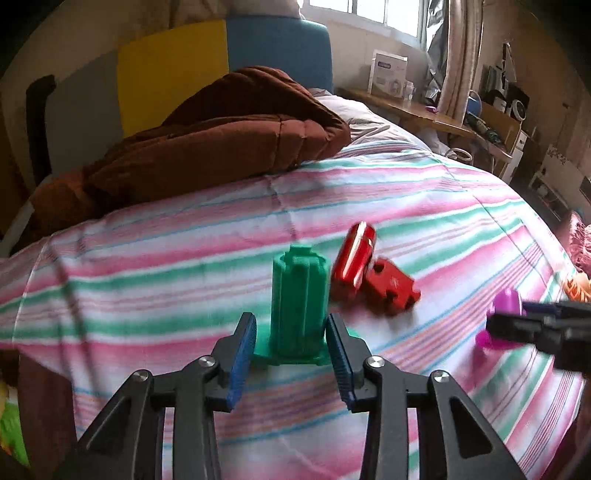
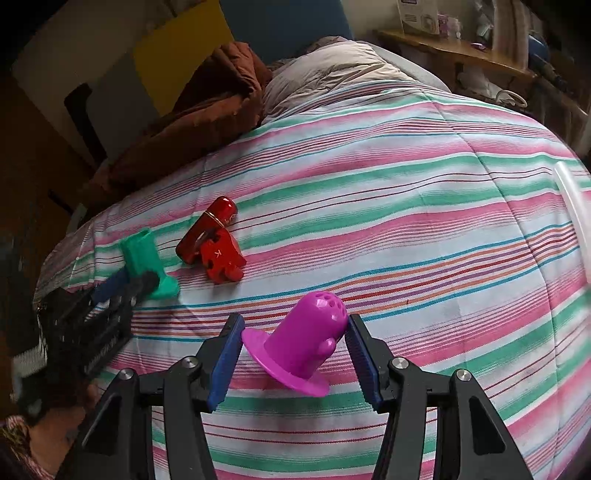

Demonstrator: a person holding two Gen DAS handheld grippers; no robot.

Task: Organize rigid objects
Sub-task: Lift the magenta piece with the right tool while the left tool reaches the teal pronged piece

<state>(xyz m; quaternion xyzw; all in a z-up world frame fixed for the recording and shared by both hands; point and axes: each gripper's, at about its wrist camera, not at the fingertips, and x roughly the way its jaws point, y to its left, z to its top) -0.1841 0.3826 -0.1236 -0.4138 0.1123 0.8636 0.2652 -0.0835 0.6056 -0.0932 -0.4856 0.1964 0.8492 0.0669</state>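
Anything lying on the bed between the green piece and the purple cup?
No object: between the green piece and the purple cup only striped bedspread shows in the right wrist view. The red items lie farther back.

The striped cloth bedcover [image 2: 406, 206] looks soft and matt. The purple plastic cup [image 2: 306, 343] is smooth; the red plastic tube [image 2: 207, 230] shines.

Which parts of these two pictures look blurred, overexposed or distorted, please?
Left wrist view: the window is blown out, the green ribbed piece and red toys are smeared by motion blur, and the right gripper at the edge is blurred. Right wrist view: the purple cup is sharp, the left gripper is smeared, the corners are dark. Both bend the striped bedspread into a dome.
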